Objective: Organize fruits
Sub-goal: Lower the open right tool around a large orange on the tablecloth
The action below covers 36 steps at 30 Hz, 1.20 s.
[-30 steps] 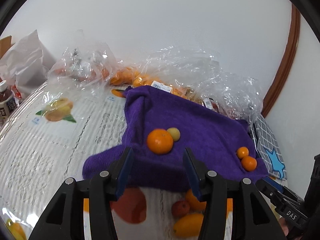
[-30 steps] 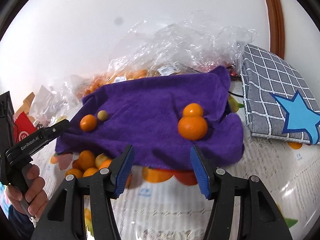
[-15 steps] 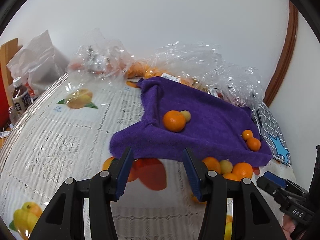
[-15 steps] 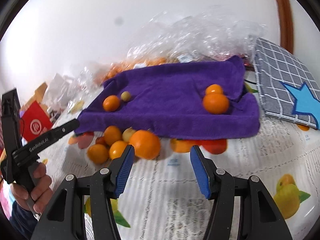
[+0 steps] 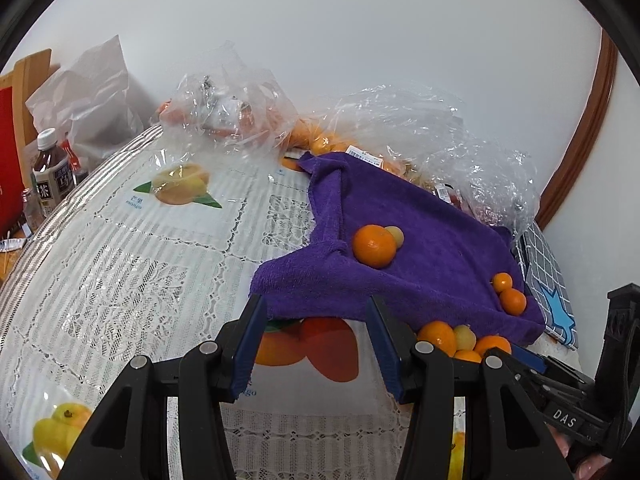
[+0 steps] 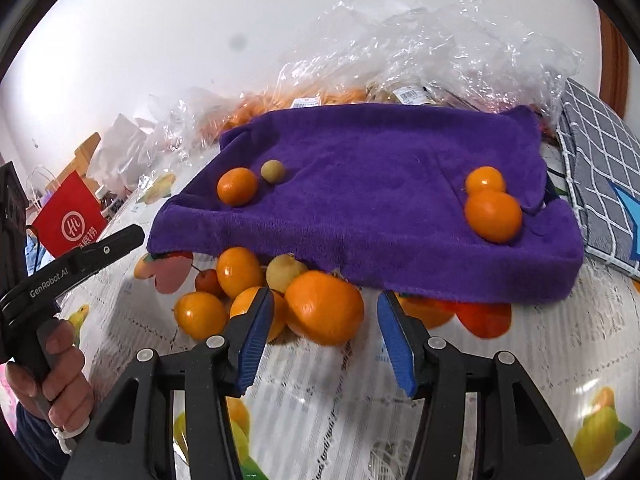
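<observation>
A purple towel (image 6: 380, 184) lies on the table and also shows in the left wrist view (image 5: 420, 248). On it sit an orange (image 6: 237, 186) with a small pale fruit (image 6: 272, 171) at the left, and two oranges (image 6: 493, 216) at the right. A pile of loose oranges and pale fruits (image 6: 256, 292) lies at the towel's front edge. The biggest orange (image 6: 324, 306) lies just ahead of my right gripper (image 6: 324, 332), which is open and empty. My left gripper (image 5: 316, 344) is open and empty in front of the towel's left corner.
Clear plastic bags of fruit (image 6: 420, 64) lie behind the towel. A grey checked cloth with a blue star (image 6: 600, 176) lies at the right. A bottle (image 5: 50, 176), a white bag (image 5: 88, 100) and a red bag (image 6: 70, 220) stand at the table's left. The tablecloth (image 5: 120, 280) has printed fruit.
Both grippers have pulled back from the towel. The pile of loose fruit at its front edge has come into view and now lies close before the right gripper. Both stay open.
</observation>
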Each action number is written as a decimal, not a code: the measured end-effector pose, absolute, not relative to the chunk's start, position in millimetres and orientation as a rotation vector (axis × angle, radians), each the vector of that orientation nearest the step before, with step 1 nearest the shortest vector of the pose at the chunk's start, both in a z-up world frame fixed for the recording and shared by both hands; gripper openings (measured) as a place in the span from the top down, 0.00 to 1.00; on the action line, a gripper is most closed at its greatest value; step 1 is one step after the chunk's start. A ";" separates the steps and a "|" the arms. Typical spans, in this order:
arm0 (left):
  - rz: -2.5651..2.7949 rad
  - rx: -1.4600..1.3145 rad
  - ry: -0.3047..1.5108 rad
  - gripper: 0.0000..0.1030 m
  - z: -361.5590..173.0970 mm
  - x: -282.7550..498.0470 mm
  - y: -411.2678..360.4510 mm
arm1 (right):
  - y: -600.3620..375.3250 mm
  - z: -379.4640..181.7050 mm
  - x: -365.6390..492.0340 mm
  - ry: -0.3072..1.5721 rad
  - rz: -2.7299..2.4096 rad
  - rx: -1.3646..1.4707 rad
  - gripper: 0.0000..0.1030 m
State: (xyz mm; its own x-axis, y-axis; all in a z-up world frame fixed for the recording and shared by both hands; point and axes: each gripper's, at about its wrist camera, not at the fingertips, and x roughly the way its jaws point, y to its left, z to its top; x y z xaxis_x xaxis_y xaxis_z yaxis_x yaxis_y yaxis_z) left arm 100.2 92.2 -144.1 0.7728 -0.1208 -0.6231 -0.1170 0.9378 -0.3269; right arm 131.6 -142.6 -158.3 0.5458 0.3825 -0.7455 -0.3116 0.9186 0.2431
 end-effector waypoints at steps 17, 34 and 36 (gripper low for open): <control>-0.020 -0.287 0.692 0.52 -144.6 99.9 76.4 | -188.4 -159.4 112.2 0.915 0.364 0.105 0.59; -0.129 -0.236 0.701 0.52 -146.4 97.7 60.7 | -184.1 -171.1 108.5 0.927 0.366 0.074 0.58; -0.177 -0.217 0.707 0.52 -146.7 96.1 52.9 | -189.0 -168.7 106.0 0.907 0.341 0.070 0.58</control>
